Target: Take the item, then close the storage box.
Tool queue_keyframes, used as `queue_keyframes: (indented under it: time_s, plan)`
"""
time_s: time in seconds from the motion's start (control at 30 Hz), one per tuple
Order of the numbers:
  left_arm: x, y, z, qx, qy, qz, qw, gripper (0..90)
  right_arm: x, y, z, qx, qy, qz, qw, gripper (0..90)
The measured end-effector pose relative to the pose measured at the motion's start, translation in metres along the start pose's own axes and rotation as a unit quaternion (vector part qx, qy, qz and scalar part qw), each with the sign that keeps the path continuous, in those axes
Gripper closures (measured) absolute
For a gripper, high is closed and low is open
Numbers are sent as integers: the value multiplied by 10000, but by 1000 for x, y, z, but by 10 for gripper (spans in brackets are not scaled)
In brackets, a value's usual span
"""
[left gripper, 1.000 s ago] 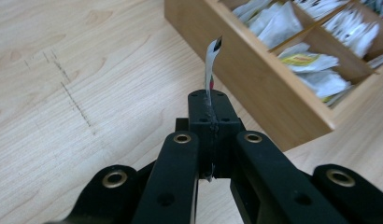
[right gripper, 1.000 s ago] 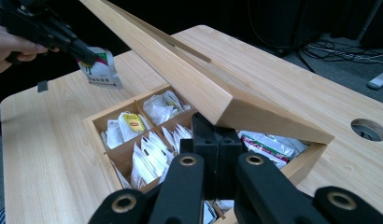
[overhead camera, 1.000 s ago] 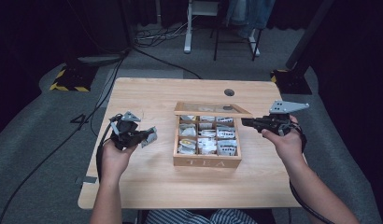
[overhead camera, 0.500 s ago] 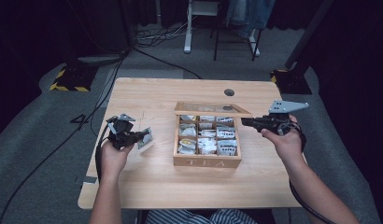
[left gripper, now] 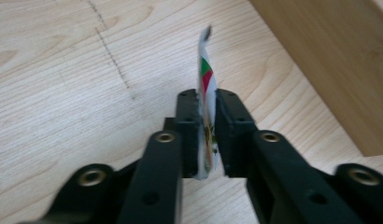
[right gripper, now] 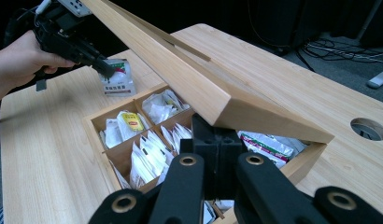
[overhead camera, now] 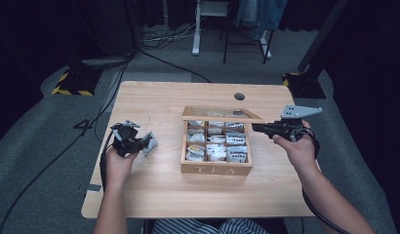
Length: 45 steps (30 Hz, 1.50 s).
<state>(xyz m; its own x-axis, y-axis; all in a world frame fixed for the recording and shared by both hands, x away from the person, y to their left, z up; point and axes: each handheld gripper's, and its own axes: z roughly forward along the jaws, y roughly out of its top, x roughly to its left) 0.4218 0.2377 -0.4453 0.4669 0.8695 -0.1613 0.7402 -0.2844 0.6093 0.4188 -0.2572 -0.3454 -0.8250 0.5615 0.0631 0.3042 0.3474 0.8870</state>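
Observation:
A wooden tea box marked TEA stands mid-table, with several compartments of tea bags. Its lid is raised, and my right gripper is shut on the lid's edge at the right. The right gripper view has those jaws closed on the lid above the open box. Left of the box, my left gripper points down at the table. A white tea bag sachet with red and green print stands edge-on between its jaws, which have just been opening, so the sachet sits loose, its lower edge near the wood.
The light wooden table has bare wood around the box. A round cable hole sits at the far side. A cable trails from the left gripper. Dark floor, cables and chair legs lie beyond the far edge.
My left hand has sunk toward the table with the sachet and its jaws have parted slightly. The right hand and the lid have not moved.

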Motion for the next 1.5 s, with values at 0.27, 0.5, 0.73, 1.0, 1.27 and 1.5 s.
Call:
queue_keyframes:
  time_s: [0.27,0.5,0.73,1.0,1.27,1.5]
  plan:
    - [5,-1,-1,-54,292,-129,9995,492,0,0,0,12,-7,-8,10000,900]
    - [8,-2,-9,-240,422,-276,9984,425,0,0,0,5,-4,-8,10000,900]
    - [1,2,-25,-410,536,-167,9976,411,0,0,0,9,-1,-2,10000,900]
    - [-24,14,-39,-496,209,218,9983,411,0,1,0,21,7,-6,10000,900]
    - [-53,20,-55,-596,-28,627,9962,405,0,0,0,41,19,-2,10000,900]
    - [-75,2,-66,-655,-132,1020,9925,409,2,1,-1,68,16,-25,10000,900]
